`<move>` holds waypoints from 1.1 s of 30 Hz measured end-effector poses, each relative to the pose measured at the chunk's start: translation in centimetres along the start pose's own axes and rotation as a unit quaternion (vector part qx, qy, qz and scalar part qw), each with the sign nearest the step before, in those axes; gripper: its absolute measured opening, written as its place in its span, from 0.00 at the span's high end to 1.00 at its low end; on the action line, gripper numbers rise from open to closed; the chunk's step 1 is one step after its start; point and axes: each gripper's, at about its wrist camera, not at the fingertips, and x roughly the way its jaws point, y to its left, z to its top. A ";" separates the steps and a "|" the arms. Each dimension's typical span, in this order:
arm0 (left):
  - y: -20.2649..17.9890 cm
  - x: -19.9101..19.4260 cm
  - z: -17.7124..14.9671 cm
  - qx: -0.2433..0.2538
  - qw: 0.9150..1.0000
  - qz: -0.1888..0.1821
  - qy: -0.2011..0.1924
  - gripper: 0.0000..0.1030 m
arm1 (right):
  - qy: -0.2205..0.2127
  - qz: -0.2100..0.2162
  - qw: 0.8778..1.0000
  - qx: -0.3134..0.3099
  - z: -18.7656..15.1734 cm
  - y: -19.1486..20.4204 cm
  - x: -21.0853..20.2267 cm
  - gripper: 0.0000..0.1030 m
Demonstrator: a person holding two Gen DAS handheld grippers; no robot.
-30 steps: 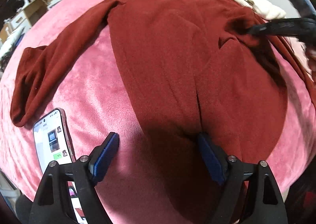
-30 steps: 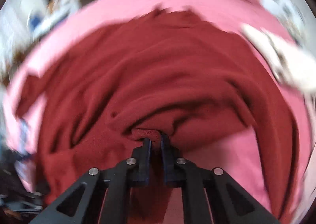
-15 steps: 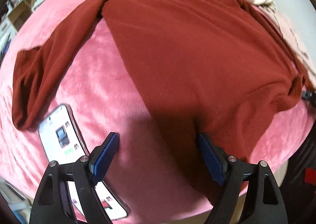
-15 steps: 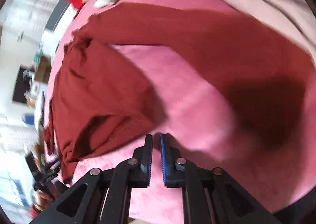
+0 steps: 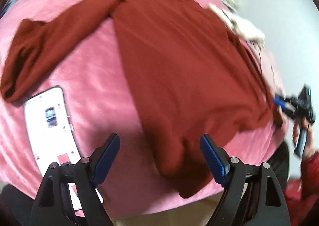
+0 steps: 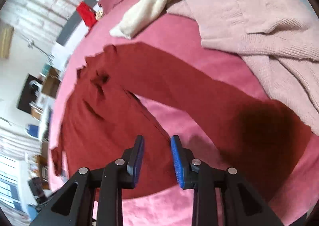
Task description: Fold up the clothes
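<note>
Sweater: a dark red sweater (image 5: 179, 62) lay spread flat on the bed, collar at the far end, hem at the near edge.
Sweater's sleeves: one sleeve (image 5: 39, 46) stretched out to the left in the left wrist view, its cuff ending just beyond the phone; the other sleeve (image 6: 179, 84) ran out across the blanket in the right wrist view, its far part lying against the pale pink knit.
Bed: covered by a pink plush blanket (image 5: 89, 86).
Left gripper: the left gripper (image 5: 160, 156) hung over the sweater's near hem with its blue pads wide apart; a hem corner showed between the jaws, but the pads were not pressing on it.
Right gripper: the right gripper (image 6: 157, 158) was over the sweater's side edge near the hem, its jaws opening; red cloth lay beneath the gap, with nothing pinched between the pads.
Hand: a hand (image 5: 307, 138) in a red sleeve held the right gripper at the sweater's right edge.
Phone: a phone (image 5: 49, 122) with a lit screen lay on the blanket, left of the sweater's body.
Other clothes: a cream garment (image 6: 159, 0) and a pale pink knit (image 6: 259, 26) lay heaped beyond the sweater, the cream one resting partly on the pink.
</note>
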 end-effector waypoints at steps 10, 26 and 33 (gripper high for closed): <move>-6.5 3.0 -1.4 0.081 0.994 -0.008 0.071 0.18 | 0.149 0.075 0.985 0.051 0.0 -3.2 6.7 0.70; -5.9 2.7 -2.9 0.045 0.994 -0.061 0.079 0.18 | 0.199 0.088 0.976 -0.007 -1.2 -2.2 7.6 0.68; -5.1 3.4 -1.1 0.039 0.994 -0.055 0.086 0.86 | 0.187 0.083 0.979 0.017 -1.7 -2.6 8.3 0.90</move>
